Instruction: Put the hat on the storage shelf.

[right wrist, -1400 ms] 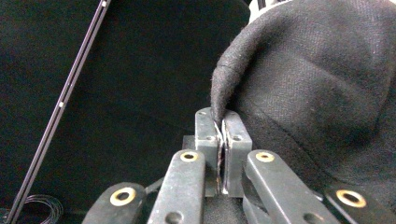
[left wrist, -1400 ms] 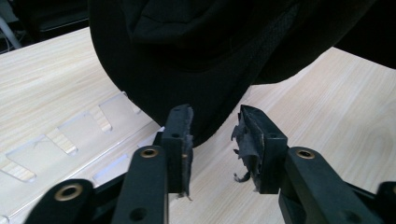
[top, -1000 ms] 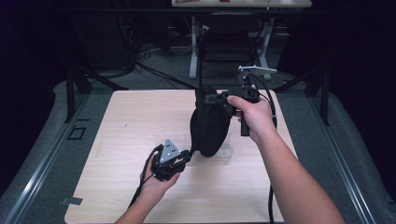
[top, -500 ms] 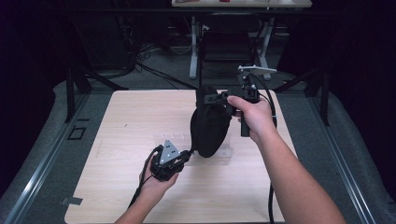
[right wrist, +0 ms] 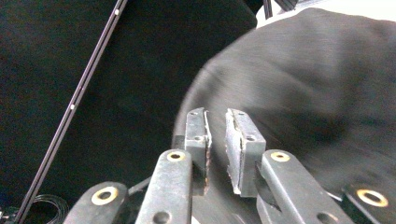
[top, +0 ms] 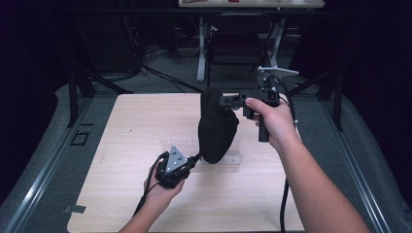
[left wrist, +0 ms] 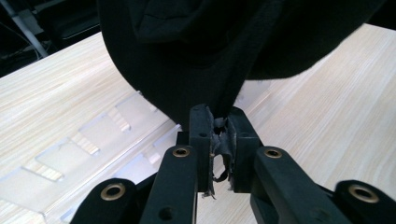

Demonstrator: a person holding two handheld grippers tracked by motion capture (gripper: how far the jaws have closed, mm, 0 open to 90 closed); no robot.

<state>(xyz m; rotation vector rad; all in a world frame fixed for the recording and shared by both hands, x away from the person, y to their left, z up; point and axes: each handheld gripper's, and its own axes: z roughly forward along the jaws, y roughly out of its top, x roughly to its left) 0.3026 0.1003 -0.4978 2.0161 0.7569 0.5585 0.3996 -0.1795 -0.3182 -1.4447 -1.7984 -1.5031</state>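
The pale wood-grain table point(top: 126, 131) takes up the middle and lower part of the high view, with dark floor and black stands around its far edge. A flat clear plastic sheet with raised ribs point(left wrist: 88, 154) lies on the wood; in the left gripper view it spreads across the lower left. Just right of centre in the high view hangs the limp black fabric garment point(top: 216, 128), lifted at its top and drooping to a rounded lower end near the table. In the left gripper view the same dark cloth point(left wrist: 205, 51) covers the upper half of the frame.

The right gripper point(top: 228, 100) sits at centre right of the high view, level with the garment's top. In its own view its jaws stand slightly apart with a narrow gap between them and nothing visibly pinched, the cloth point(right wrist: 322, 93) blurred beyond. The left gripper point(left wrist: 219, 140), low in the frame, is closed tight on the garment's bottom edge.
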